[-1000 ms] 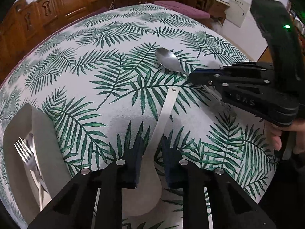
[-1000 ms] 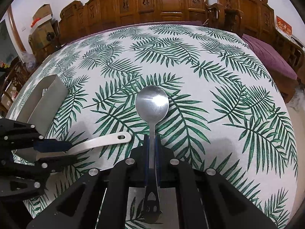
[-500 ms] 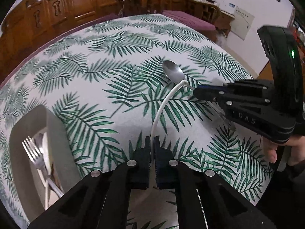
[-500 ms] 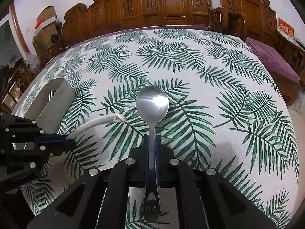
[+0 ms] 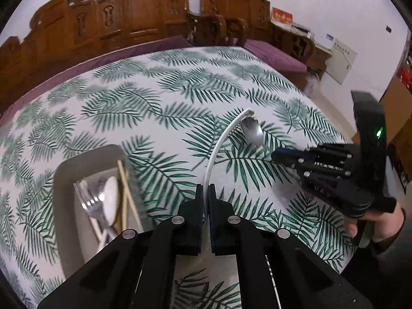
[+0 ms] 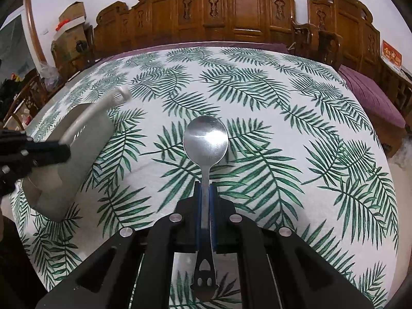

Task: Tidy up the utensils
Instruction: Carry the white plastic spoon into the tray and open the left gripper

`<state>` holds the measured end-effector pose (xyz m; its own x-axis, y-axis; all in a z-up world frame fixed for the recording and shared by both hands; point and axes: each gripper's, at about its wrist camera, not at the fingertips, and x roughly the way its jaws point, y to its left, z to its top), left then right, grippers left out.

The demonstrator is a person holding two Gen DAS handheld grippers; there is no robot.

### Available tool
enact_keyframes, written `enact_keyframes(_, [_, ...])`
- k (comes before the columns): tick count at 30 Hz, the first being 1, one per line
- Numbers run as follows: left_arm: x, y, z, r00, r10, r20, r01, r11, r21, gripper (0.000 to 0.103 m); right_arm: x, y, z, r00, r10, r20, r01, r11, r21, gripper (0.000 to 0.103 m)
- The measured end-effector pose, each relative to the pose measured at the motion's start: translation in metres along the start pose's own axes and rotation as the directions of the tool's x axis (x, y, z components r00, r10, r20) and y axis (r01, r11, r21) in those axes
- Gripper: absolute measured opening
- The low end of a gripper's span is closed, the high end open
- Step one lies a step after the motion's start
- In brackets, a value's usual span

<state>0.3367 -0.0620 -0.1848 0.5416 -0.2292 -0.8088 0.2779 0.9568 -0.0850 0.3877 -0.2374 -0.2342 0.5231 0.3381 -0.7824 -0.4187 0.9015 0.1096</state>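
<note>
Tray [image 5: 64,180] on the counter [image 5: 154,118] holds forks [image 5: 88,202], a spoon [image 5: 109,200] and chopsticks [image 5: 126,193]. Left gripper [image 5: 205,193] pinches the white spatula [image 5: 219,141] above the counter; right gripper [image 6: 206,193] clamps a steel spoon [image 6: 206,139].

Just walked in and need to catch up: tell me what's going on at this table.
A person is sorting utensils with handheld tongs. The left tongs are shut on a white plastic spoon, held above the leaf-print tablecloth. The right tongs are shut on the handle of a metal spoon. The grey tray on the left already holds forks, a spoon and chopsticks.
</note>
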Motion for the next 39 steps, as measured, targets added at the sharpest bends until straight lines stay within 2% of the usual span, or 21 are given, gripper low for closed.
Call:
enact_keyframes(11, [-0.031, 0.045, -0.014, 0.997, 0.057, 0.042, -0.053, 0.993, -0.108, 0.003, 0.001, 0.025, 0.0, 0.999, 0.037, -0.005, -0.037, 0.998, -0.043, 0.007])
enact_keyframes(18, [-0.017, 0.083, -0.027, 0.991, 0.134, 0.0, -0.131, 0.973, -0.192, 0.003, 0.003, 0.025, -0.001, 0.999, 0.038, -0.011, -0.038, 0.998, -0.039, 0.007])
enact_keyframes(23, [-0.002, 0.099, -0.038, 0.981, 0.19, -0.046, -0.195, 0.957, -0.215, 0.003, 0.005, 0.026, -0.002, 0.999, 0.04, -0.016, -0.04, 0.998, -0.043, 0.007])
enact_keyframes(30, [0.008, 0.112, -0.045, 0.976, 0.207, -0.068, -0.217, 0.947, -0.236, 0.003, 0.006, 0.027, -0.003, 0.998, 0.05, -0.024, -0.051, 0.998, -0.039, 0.007])
enact_keyframes(39, [0.008, 0.122, -0.045, 0.979, 0.199, -0.05, -0.205, 0.944, -0.258, 0.005, 0.013, 0.033, -0.001, 0.997, 0.065, -0.032, -0.066, 0.997, -0.041, 0.007])
